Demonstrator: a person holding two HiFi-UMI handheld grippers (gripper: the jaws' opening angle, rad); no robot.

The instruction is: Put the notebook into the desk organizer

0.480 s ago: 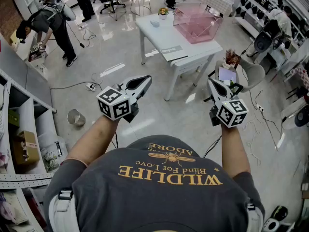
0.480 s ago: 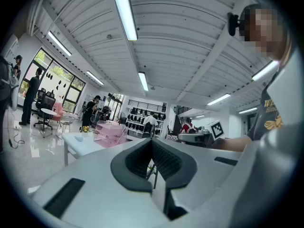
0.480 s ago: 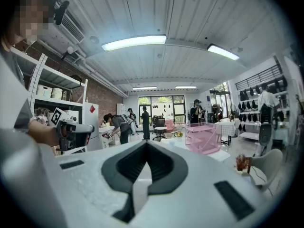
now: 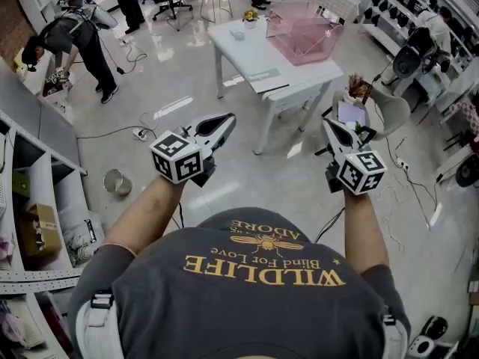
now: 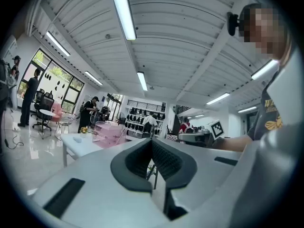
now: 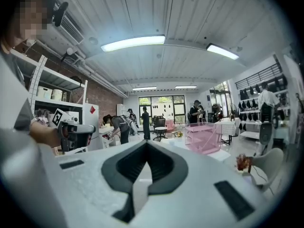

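**Nothing Started Yet: Both Claws Idling Away From the Table**

The person is standing well back from the white table [image 4: 238,51], holding both grippers out over bare floor. The left gripper [image 4: 226,121] is showing its jaws pressed together with nothing between them. The right gripper [image 4: 328,128] is looking the same, closed and empty.

So no part of the job is looking done: approaching, picking up and slotting in are all waiting. A flat grey thing that I am taking for the notebook [image 4: 263,76] is lying near the table's front edge, untouched.

The pink see-through organizer [image 4: 305,37] is sitting further back on the same table, near the notebook but apart from it. It is appearing empty, though its compartments are too far off to judge. A small bucket [image 4: 117,182] is sitting on the floor to the left, its contents not showing.
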